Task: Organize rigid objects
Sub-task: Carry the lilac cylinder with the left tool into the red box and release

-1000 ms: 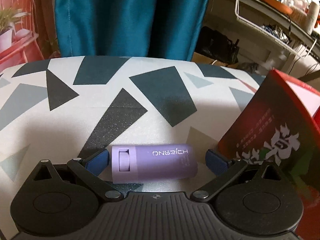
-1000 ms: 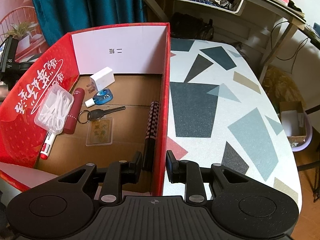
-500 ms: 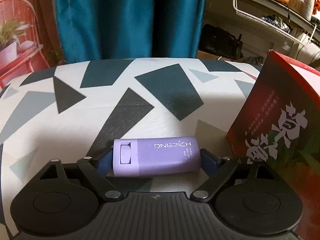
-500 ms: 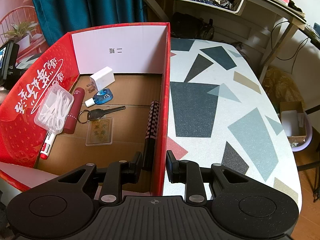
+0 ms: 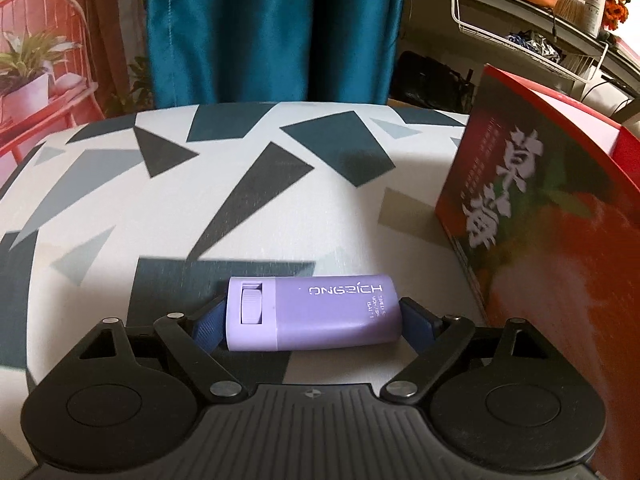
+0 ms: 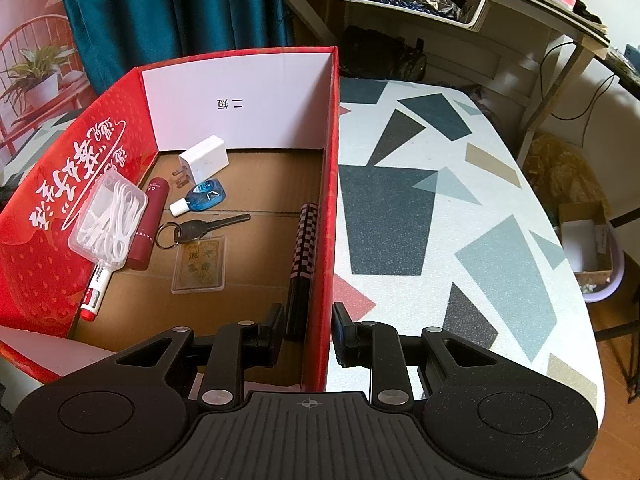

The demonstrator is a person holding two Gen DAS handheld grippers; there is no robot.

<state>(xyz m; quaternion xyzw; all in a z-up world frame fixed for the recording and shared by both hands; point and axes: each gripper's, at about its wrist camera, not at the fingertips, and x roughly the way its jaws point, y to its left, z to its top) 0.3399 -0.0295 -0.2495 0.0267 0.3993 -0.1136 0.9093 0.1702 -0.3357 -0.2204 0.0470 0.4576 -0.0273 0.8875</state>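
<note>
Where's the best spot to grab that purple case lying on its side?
Grip the purple case by its two short ends, coming from above and behind, as the left gripper does now. It lies sideways, so its flat ends face the fingers.

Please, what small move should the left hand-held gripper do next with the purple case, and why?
Probably lift the purple case and carry it right, toward the red box. The left hand-held gripper has just closed on its two ends, and the case looks clear of the table. The right hand-held gripper clamps the box wall, and other small items already lie inside.
</note>
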